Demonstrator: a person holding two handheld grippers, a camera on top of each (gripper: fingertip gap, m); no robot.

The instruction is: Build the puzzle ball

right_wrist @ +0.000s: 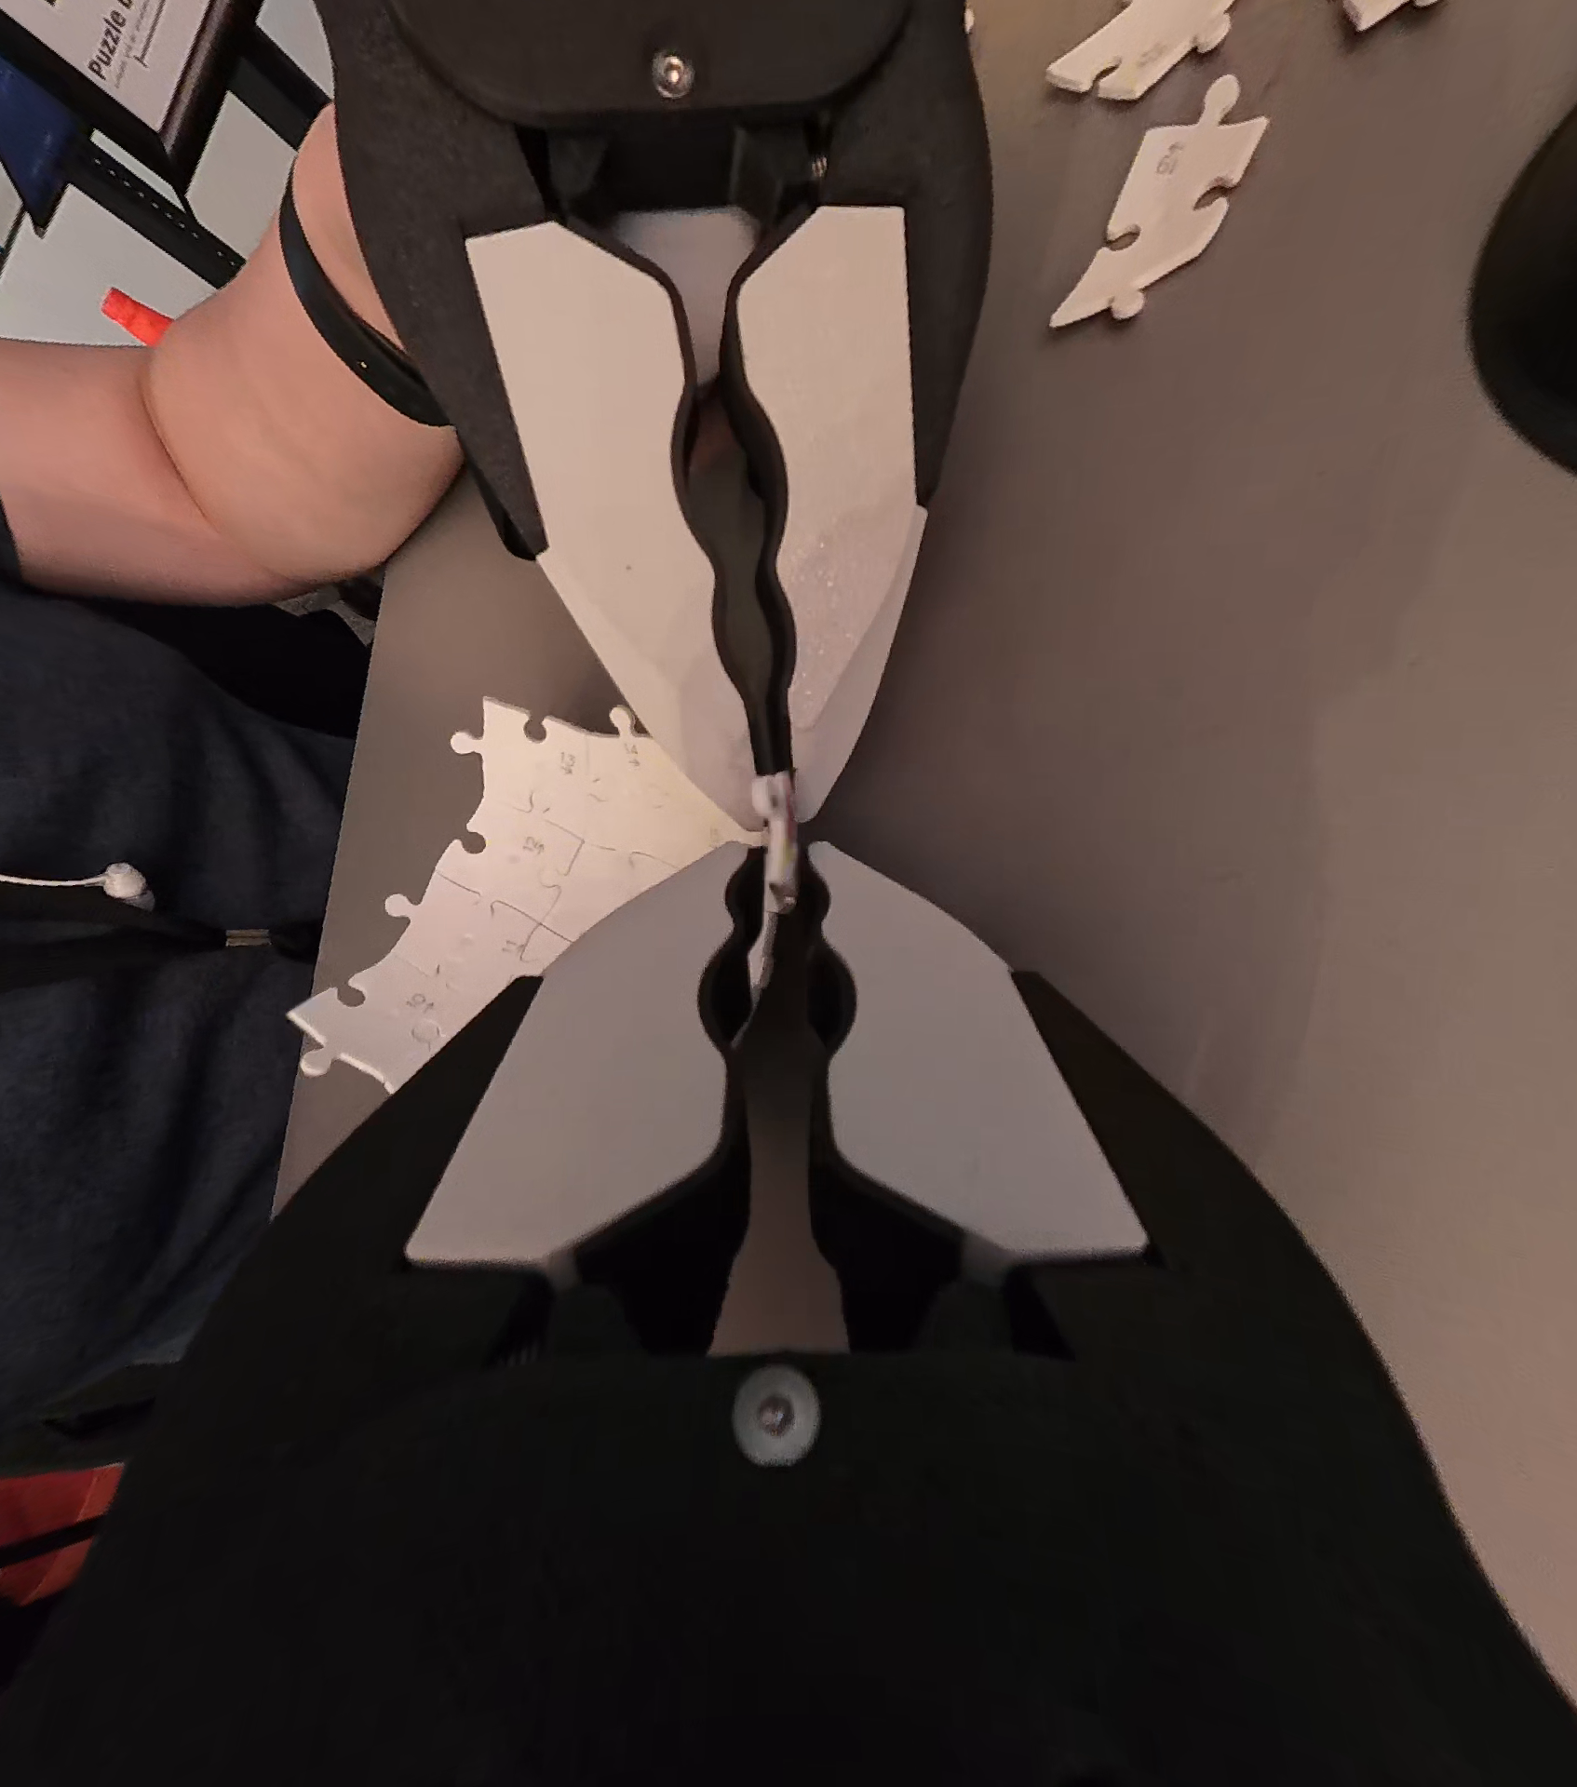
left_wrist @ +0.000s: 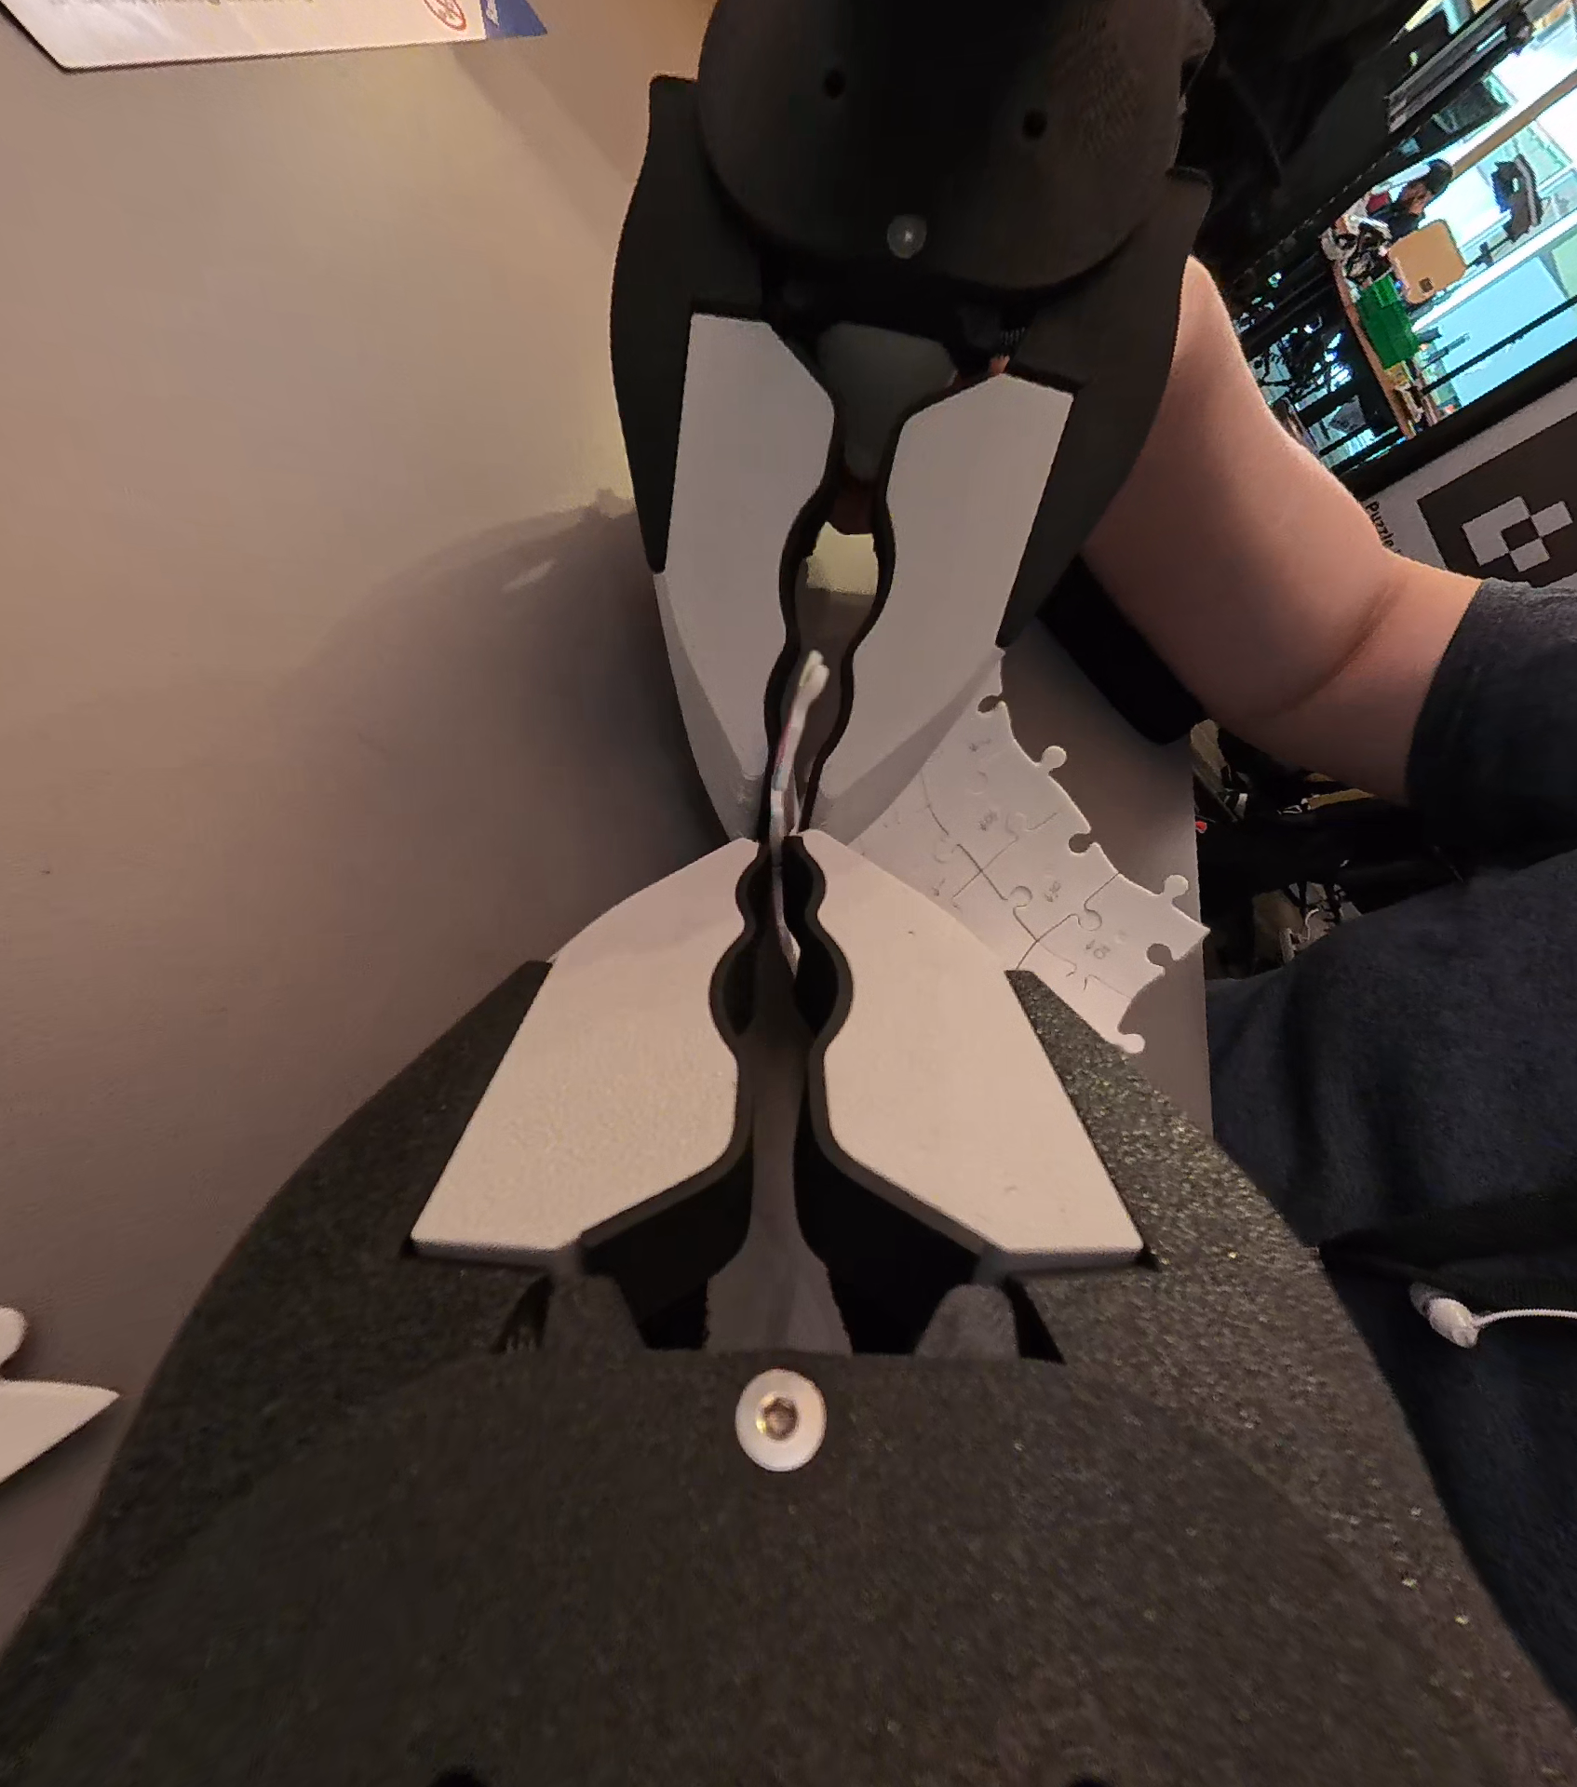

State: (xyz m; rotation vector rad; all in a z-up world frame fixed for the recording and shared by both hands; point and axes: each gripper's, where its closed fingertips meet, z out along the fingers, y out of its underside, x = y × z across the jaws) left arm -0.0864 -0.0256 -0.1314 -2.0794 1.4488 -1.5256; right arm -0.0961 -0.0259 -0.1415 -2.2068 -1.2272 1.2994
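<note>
Left gripper (left_wrist: 780, 870), frame centre, and right gripper (right_wrist: 780, 875) meet tip to tip, both clamped on a thin puzzle piece (right_wrist: 777, 822) seen edge-on. Joined curved panel (right_wrist: 514, 870) lies just beside, left of centre (light, stiff, bendable; pinch edges, not tabs). Loose pieces (right_wrist: 1152, 203) upper right.
</note>
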